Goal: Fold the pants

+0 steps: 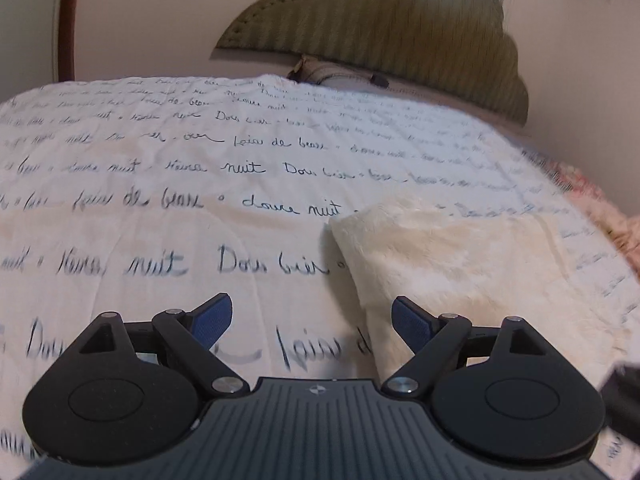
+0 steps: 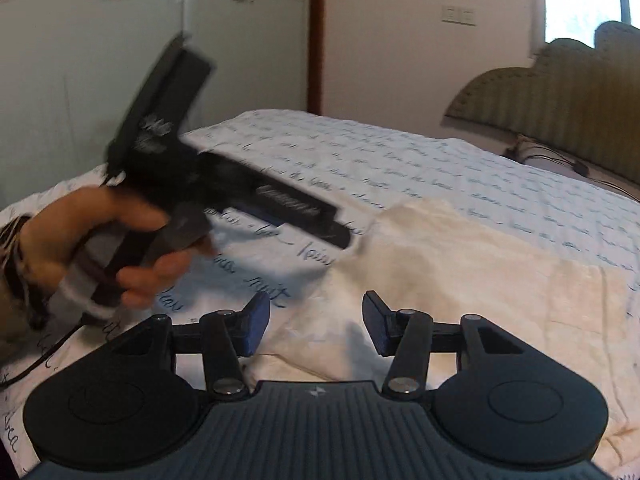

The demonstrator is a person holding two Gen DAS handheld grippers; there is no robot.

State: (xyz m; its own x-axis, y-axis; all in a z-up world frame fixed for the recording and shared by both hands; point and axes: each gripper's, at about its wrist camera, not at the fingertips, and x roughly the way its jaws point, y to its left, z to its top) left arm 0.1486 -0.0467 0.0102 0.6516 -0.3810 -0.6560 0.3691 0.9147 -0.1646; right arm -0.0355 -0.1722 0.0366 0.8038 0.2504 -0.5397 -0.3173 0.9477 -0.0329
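Observation:
The cream, fuzzy pants [image 1: 472, 276] lie flat on the bed as a folded rectangle, to the right in the left wrist view and across the middle in the right wrist view [image 2: 460, 264]. My left gripper [image 1: 312, 320] is open and empty, low over the bedspread beside the pants' left edge. It also shows from outside, blurred, in the right wrist view [image 2: 344, 240], held in a hand at the pants' left edge. My right gripper [image 2: 316, 320] is open and empty just above the near edge of the pants.
The bed is covered by a white bedspread [image 1: 160, 184] printed with dark handwriting. A green padded headboard [image 1: 400, 32] stands at the far end with a cable [image 2: 560, 160] near it. A floral cloth [image 1: 592, 200] lies at the bed's right edge.

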